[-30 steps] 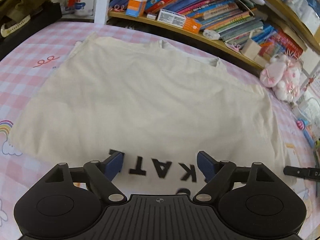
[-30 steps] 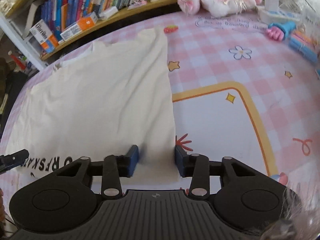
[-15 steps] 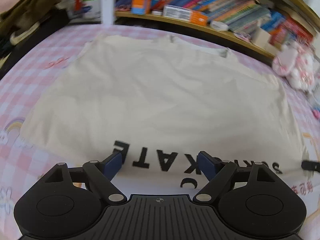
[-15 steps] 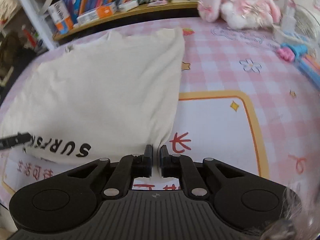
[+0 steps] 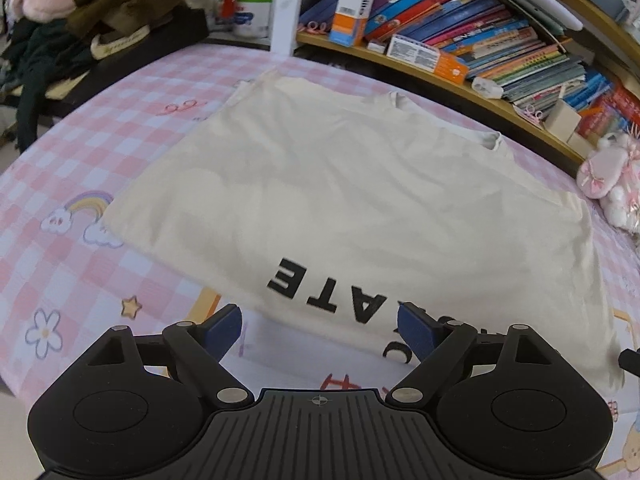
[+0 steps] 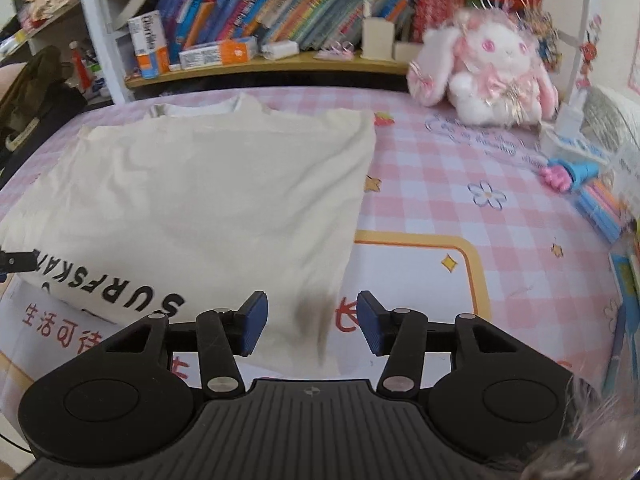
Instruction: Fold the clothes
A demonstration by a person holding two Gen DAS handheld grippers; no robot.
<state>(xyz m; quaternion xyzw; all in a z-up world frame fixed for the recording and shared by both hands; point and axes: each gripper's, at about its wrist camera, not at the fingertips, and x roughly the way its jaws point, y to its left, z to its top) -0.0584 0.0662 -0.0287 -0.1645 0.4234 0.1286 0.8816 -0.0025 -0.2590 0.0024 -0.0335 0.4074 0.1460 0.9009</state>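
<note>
A cream T-shirt [image 5: 340,200] lies flat on the pink checked tablecloth [image 5: 80,152], with black letters along its near hem. My left gripper [image 5: 320,328] hovers open just over that hem at the letters "ATE", and nothing sits between its blue pads. In the right wrist view the shirt [image 6: 200,200] fills the left half. My right gripper [image 6: 312,320] is over the shirt's near right corner and its jaws are opening. The corner lies between the pads, which stand clear of the cloth. The left gripper's tip [image 6: 16,260] pokes in at the left edge.
A bookshelf [image 6: 260,68] full of books runs along the far side. A pink plush rabbit [image 6: 492,68] sits at the far right, with pens and a blue toy [image 6: 576,172] beside it. Dark clothes [image 5: 60,40] are piled at the far left. The table's near edge is close below the grippers.
The right gripper shut at the shirt's near right corner half a second ago and has now opened off it. Both grippers drew back slightly and rolled; the left one stayed open.
</note>
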